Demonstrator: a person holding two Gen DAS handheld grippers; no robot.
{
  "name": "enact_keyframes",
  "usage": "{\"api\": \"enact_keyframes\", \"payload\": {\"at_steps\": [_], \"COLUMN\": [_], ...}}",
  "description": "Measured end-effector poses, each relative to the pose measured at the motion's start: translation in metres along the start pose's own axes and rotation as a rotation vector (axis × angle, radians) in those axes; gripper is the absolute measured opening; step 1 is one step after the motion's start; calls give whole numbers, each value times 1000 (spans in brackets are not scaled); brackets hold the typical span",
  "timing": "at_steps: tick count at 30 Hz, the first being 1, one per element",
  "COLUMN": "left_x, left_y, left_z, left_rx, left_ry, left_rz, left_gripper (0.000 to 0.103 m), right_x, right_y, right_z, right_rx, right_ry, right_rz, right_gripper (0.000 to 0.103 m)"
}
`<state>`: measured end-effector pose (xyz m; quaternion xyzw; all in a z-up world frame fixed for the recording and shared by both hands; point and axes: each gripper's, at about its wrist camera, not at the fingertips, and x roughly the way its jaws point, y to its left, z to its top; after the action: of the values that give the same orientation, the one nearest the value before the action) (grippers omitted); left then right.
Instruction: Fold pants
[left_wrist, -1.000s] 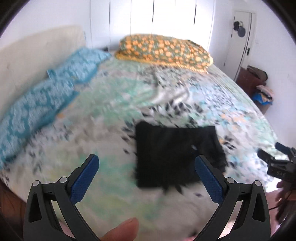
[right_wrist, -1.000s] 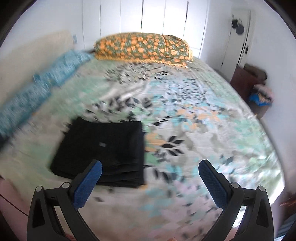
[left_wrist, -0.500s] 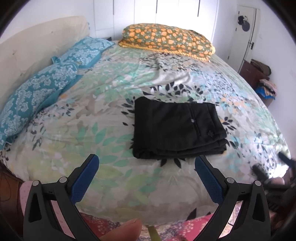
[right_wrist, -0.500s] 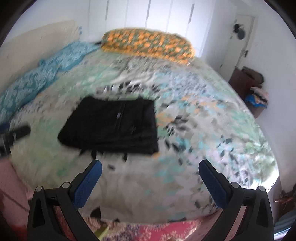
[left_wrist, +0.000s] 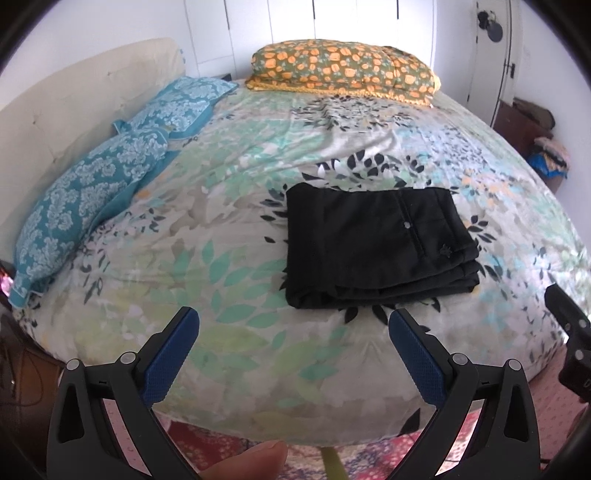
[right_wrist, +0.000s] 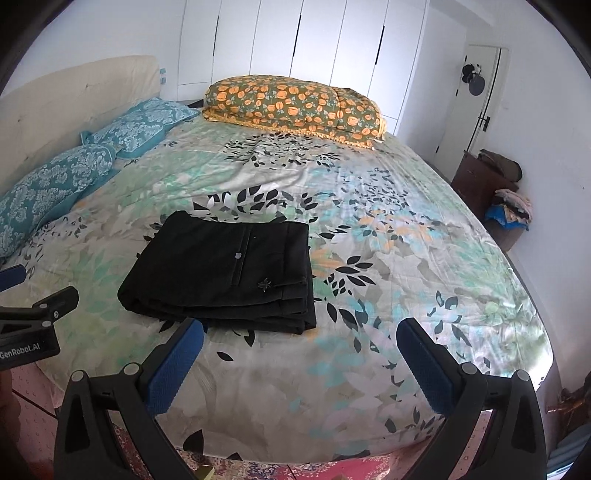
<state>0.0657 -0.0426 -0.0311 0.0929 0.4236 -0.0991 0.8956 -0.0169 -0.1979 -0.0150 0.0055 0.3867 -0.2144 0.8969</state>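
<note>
- Left gripper (left_wrist: 293, 347) is held level off the near edge of the bed (left_wrist: 229, 236), jaws spread wide and empty; a fingertip (left_wrist: 255, 459) shows beneath it.
- Pants (left_wrist: 376, 247) lie folded in a flat black stack on the bed, beyond the jaws and clear of them, nearer the right finger.
- Right gripper (right_wrist: 299, 356) is likewise held off the bed's edge, jaws spread and empty; pants (right_wrist: 225, 269) lie just past its left finger, not touching.

Black pants (left_wrist: 376, 243) folded into a flat rectangular stack, several layers visible at the near edge. Back pocket with button faces up. Lies on the floral bedspread (left_wrist: 229, 206), near its front edge.
</note>
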Motion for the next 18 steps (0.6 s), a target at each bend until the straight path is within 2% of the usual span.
{"api": "enact_keyframes", "payload": {"at_steps": [6,10,12,14,15,18], "left_x": [-3,-7,-11,-14,-15,-20], "left_y": [-6,-4,-6,-11,-12,-14], "left_z": [1,3,6,9,9,8], "left_rx": [19,5,27,50,62,65], "left_ry": [-20,-16,-36,-57,-61,-74], "left_rz": [-1,-57,-29,66,86,67], "left_gripper": [103,103,103,103,103,103], "right_x": [3,2,1,1,1,2], "right_y": [-2,-1,-3,-4,-5,-4], "right_z": [-1,3,5,7,7,7], "right_rx": [5,-7,-3,4,8,6], "right_ry": [8,-4,-11,-14,-15,-12], "right_rz": [5,-2,-5,-4,-3,2], "right_gripper": [103,103,103,103,103,103]}}
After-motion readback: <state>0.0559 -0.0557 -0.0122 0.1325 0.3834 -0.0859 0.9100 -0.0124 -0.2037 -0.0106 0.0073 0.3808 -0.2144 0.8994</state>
